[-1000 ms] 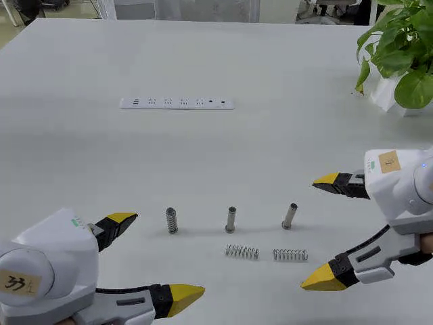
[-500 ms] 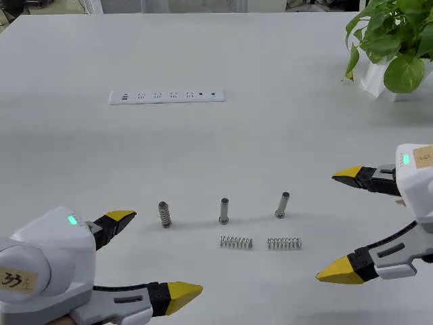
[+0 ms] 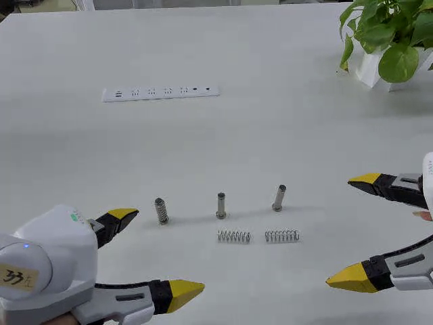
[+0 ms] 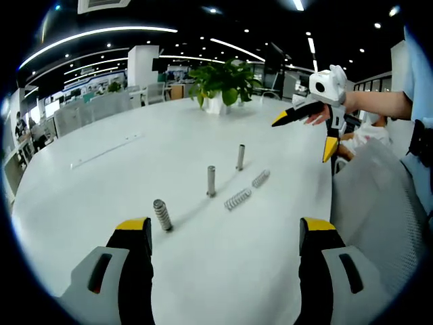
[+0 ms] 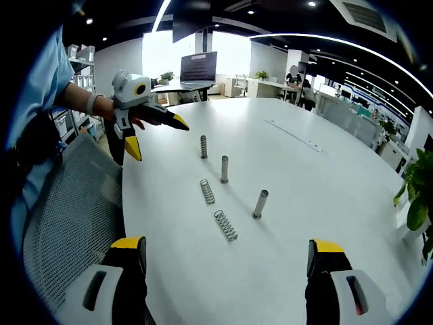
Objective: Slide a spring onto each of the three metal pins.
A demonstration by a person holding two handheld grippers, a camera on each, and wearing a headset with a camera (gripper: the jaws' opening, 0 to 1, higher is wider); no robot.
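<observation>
Three short metal pins stand in a row on the white table. The left pin (image 3: 161,210) (image 4: 162,215) (image 5: 203,146) carries a spring. Bare are the middle pin (image 3: 221,205) (image 4: 211,181) (image 5: 224,168) and the right pin (image 3: 279,198) (image 4: 240,156) (image 5: 260,203). Two loose springs lie in front of them: one (image 3: 234,236) (image 4: 237,198) (image 5: 206,191) below the middle pin, the other (image 3: 282,235) (image 4: 260,178) (image 5: 225,225) below the right pin. My left gripper (image 3: 151,256) (image 4: 224,233) (image 5: 156,133) is open at the near left, empty. My right gripper (image 3: 360,229) (image 5: 228,254) (image 4: 304,131) is open at the near right, empty.
A white power strip (image 3: 161,93) (image 4: 106,150) (image 5: 293,135) lies farther back on the table. A potted plant (image 3: 386,37) (image 4: 224,82) stands at the far right corner. A grey mesh chair (image 5: 61,217) (image 4: 379,217) sits beside the near table edge.
My right gripper has drawn back to the right and lower, away from the pins. The head camera has shifted; the pins, springs and left gripper stay as they were.
</observation>
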